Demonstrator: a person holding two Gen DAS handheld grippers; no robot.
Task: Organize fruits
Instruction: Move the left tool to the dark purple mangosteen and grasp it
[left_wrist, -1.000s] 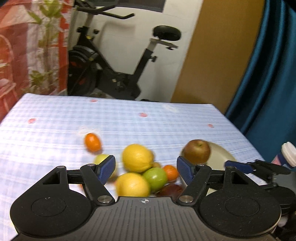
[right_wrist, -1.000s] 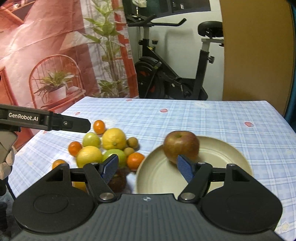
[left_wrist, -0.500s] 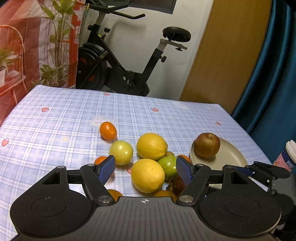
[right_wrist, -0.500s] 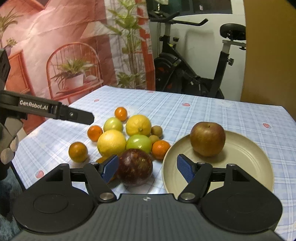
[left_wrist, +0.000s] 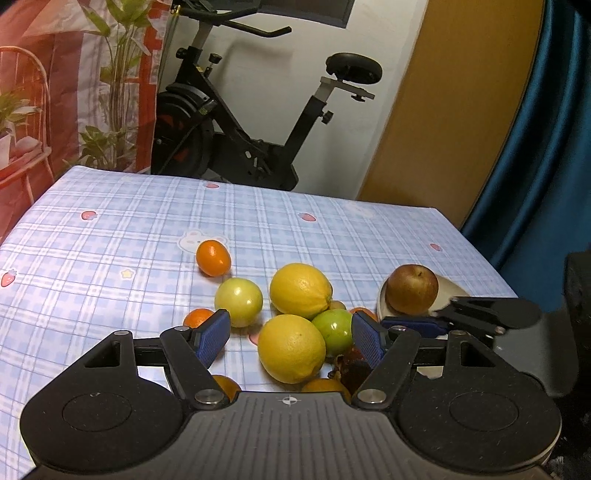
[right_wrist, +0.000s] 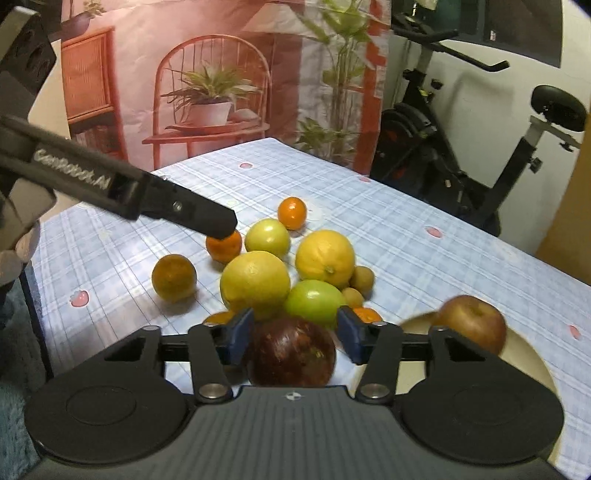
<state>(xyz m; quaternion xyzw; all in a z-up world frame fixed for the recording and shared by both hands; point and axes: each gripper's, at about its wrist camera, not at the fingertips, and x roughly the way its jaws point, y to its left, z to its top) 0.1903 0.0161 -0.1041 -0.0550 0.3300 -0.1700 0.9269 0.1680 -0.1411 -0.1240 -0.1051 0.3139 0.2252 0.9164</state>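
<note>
Swinging off the plate, the right gripper now straddles the dark purple fruit, its jaws closing with narrow gaps left. That fruit sits at the near edge of the fruit pile, left of the plate holding 1 apple. Over the pile, the left gripper hangs wide, gripping nothing.

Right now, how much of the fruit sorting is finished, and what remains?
Done: only the apple sits on the plate.
In hand: the right gripper is closing around the dark purple fruit, which still rests on the tablecloth; whether the pads touch it is unclear. The left gripper is open over the pile, holding nothing.
Left: the two lemons, the green fruits and the small oranges stay clustered off the plate.
</note>
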